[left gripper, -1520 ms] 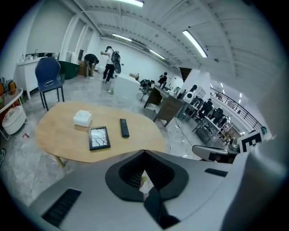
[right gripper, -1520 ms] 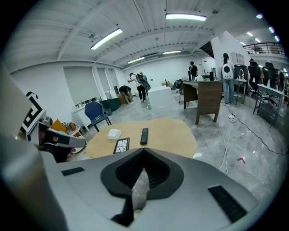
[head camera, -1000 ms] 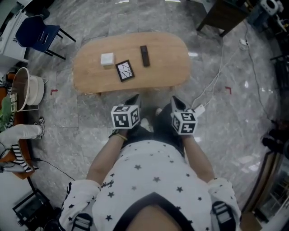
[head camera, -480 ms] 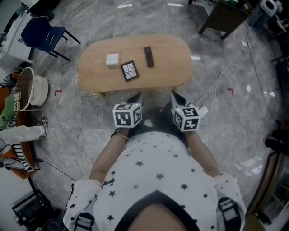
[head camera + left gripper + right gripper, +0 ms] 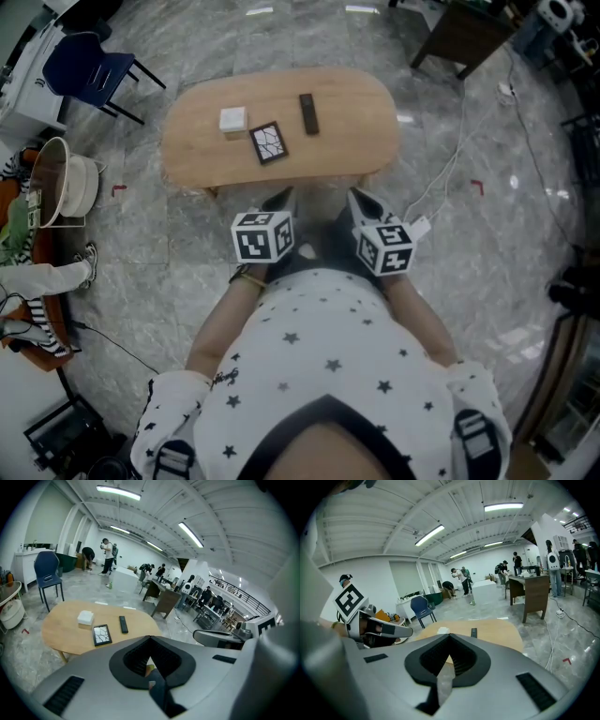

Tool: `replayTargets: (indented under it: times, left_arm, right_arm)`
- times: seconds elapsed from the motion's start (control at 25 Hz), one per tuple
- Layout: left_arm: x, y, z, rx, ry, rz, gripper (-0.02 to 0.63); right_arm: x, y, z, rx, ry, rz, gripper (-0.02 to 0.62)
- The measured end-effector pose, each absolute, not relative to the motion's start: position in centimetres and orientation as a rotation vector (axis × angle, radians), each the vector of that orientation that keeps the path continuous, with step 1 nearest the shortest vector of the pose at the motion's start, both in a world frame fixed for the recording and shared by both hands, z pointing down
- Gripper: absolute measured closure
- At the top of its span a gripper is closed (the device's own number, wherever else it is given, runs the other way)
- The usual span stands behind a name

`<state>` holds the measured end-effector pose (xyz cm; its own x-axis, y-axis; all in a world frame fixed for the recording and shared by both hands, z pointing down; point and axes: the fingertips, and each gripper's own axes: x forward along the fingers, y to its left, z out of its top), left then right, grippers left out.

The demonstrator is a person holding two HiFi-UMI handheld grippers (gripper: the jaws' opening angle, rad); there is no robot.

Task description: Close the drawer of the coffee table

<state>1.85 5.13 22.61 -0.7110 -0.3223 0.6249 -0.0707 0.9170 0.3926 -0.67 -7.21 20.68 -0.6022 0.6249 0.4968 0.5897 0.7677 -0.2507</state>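
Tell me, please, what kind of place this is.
Probably a large open lab or workshop hall: strip lights overhead, a grey stone floor, and desks with people far behind the wooden coffee table.

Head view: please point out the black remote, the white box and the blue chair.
black remote (image 5: 307,113), head view, middle of its body.
white box (image 5: 232,119), head view, centre of its top face.
blue chair (image 5: 86,71), head view, its seat.
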Motion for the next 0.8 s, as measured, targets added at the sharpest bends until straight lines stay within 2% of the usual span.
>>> replayTargets:
  times: [0.8]
  left_arm:
    - [2.6,5.3,22.6,0.295,-2.337,-0.456,0.598]
  right_arm:
    - [1.1,-5.2,19.8,-0.999,-2.372,0.064,0.588]
